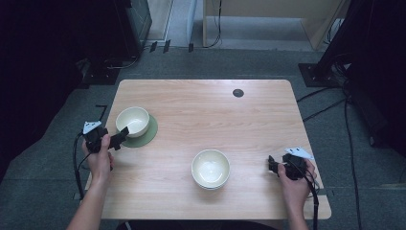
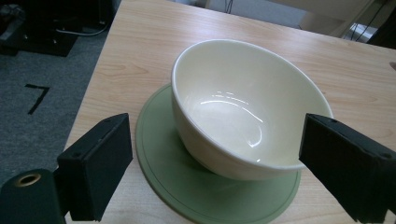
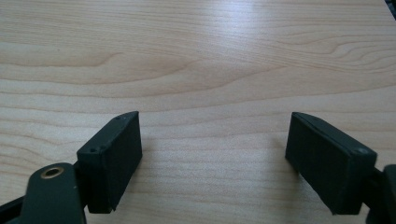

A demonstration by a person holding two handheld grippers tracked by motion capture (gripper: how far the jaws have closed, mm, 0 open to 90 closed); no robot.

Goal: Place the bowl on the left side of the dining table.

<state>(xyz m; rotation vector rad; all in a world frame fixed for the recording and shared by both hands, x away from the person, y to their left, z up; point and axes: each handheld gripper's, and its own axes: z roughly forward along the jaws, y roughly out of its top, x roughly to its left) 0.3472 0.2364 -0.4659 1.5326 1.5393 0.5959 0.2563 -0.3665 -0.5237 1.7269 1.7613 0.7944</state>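
Note:
A cream bowl [image 1: 133, 120] stands on a round green mat [image 1: 149, 134] at the table's left side. My left gripper [image 1: 120, 136] is open right beside it, just short of the bowl's near-left rim. In the left gripper view the bowl [image 2: 243, 107] and the mat [image 2: 187, 186] lie just beyond the two spread jaws, with nothing held. A second cream bowl [image 1: 210, 168] sits near the front middle of the table. My right gripper [image 1: 273, 165] hovers open at the front right, over bare wood [image 3: 210, 70].
The wooden table [image 1: 201, 105] has a dark round grommet [image 1: 238, 93] near its far edge. Cables [image 1: 330, 103] run over the grey floor to the right. Dark equipment [image 1: 139, 19] stands beyond the far left corner.

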